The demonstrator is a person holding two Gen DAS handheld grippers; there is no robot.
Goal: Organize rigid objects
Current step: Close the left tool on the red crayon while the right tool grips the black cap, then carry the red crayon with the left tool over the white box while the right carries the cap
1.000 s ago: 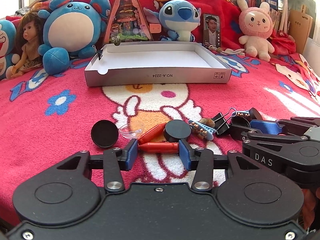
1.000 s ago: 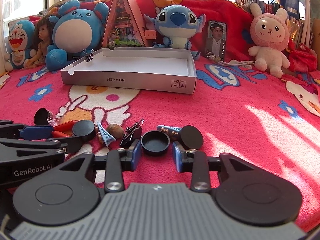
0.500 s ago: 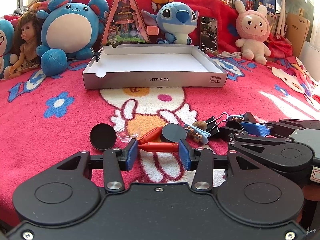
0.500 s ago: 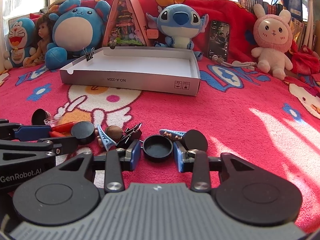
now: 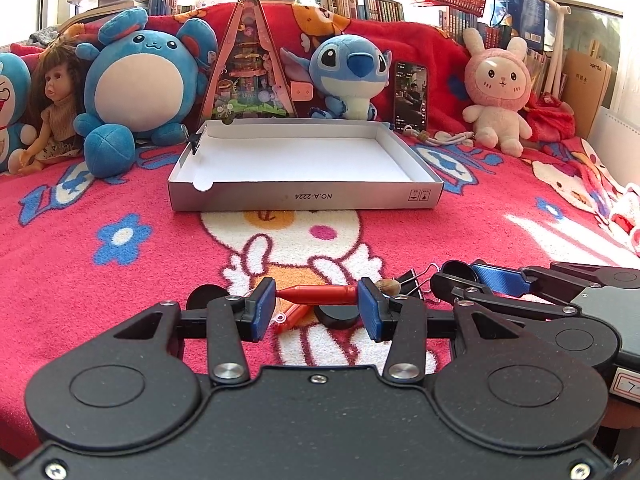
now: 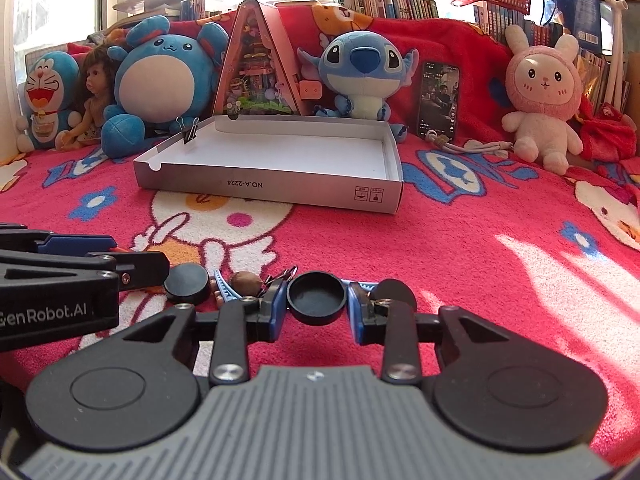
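Pointing down a little at the red blanket (image 5: pixel 480 216), the left gripper (image 5: pixel 317 295) holds a red crayon (image 5: pixel 318 294) crosswise, lifted off the cloth, squeezed between both blue pads. Beside it, the right gripper (image 6: pixel 317 298) hangs low, its fingers closing around a round black lid (image 6: pixel 317 298). Farther back sits the white box (image 6: pixel 268 190), with bare blanket between.

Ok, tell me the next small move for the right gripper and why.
Probably finish closing, then lift. The right gripper has its jaws closing around the black round cap, which sits between the blue pads on the blanket. The white box ahead has a bare floor, and the left gripper already holds a red crayon.
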